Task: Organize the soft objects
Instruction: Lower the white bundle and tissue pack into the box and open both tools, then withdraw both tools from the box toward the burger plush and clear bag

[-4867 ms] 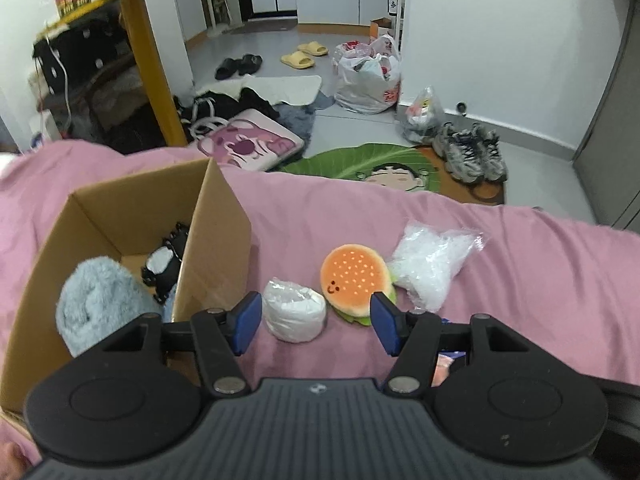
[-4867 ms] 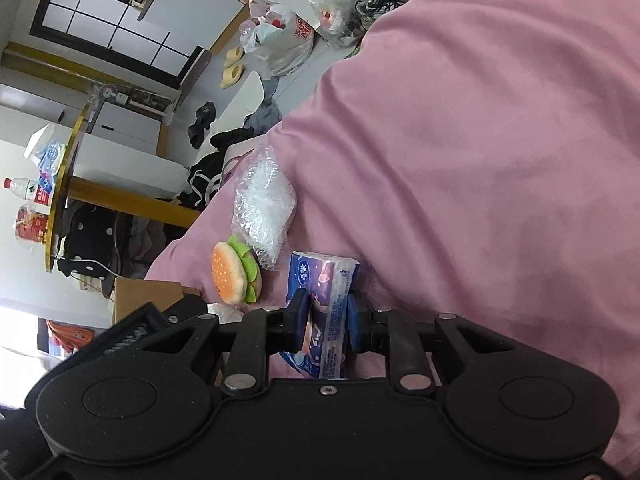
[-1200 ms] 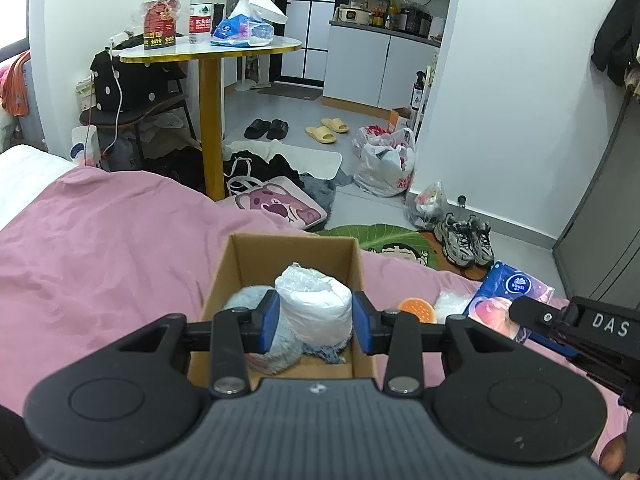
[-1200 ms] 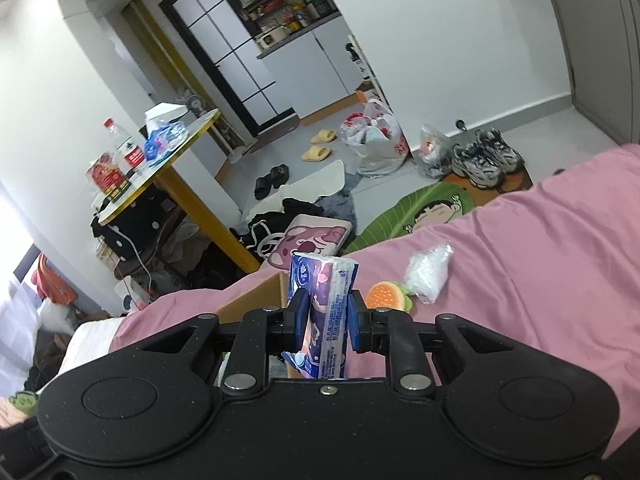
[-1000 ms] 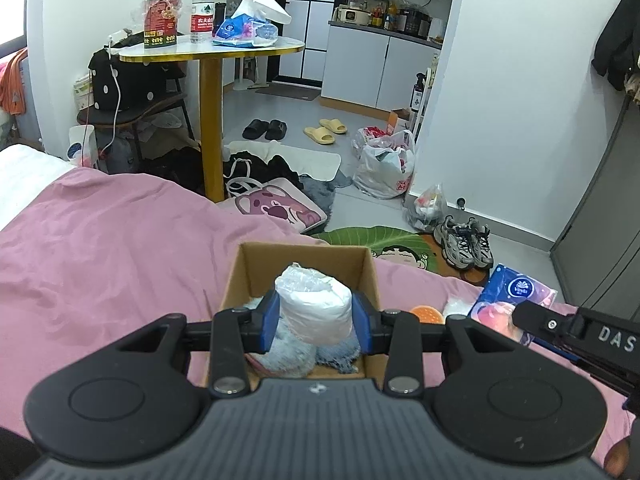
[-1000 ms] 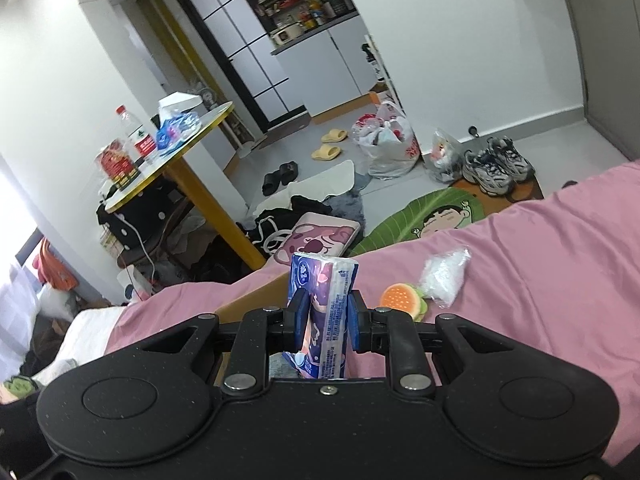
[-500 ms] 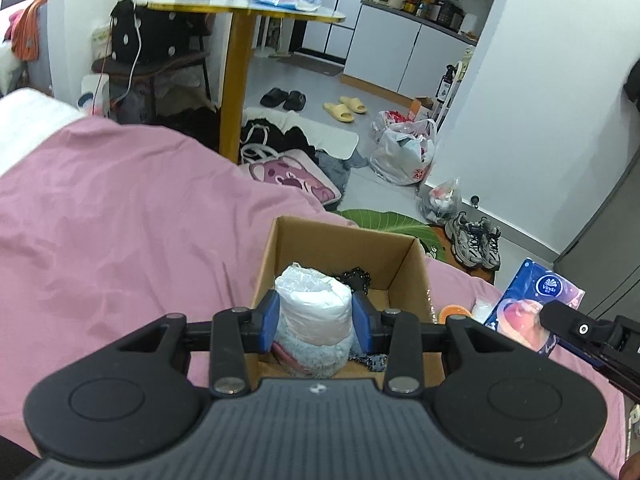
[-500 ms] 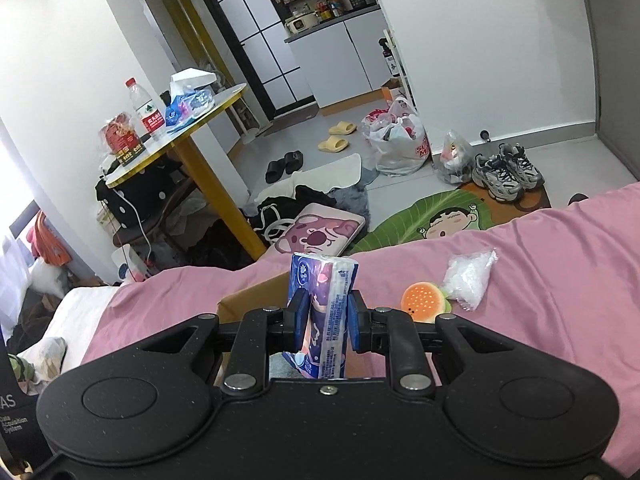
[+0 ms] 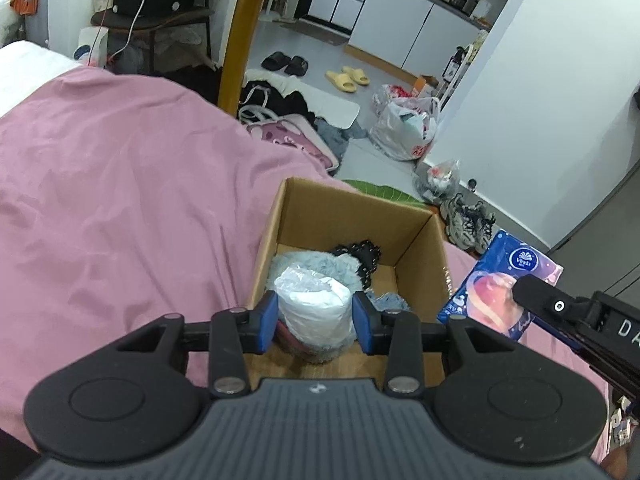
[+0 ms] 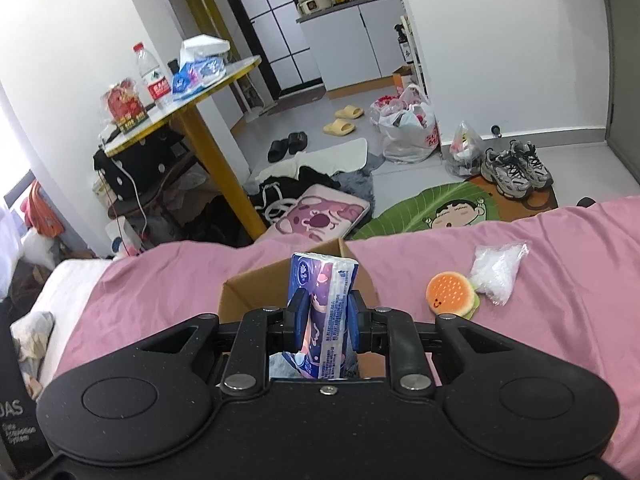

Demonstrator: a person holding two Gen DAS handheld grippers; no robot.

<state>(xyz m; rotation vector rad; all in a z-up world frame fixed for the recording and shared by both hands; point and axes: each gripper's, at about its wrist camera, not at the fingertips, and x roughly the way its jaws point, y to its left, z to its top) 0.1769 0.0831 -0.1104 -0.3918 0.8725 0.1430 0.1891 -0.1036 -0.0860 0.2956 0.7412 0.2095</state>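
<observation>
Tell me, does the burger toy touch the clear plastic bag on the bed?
Touching. In the right wrist view the burger toy overlaps the clear plastic bag with no gap.

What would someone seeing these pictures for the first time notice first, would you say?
Probably the left hand-held gripper, shut on a plastic-wrapped white roll above the open cardboard box on the pink bedspread. Next, the right hand-held gripper clamping a blue tissue pack upright over the same box. A burger plush and a clear bag lie on the bedspread to the box's right.
</observation>
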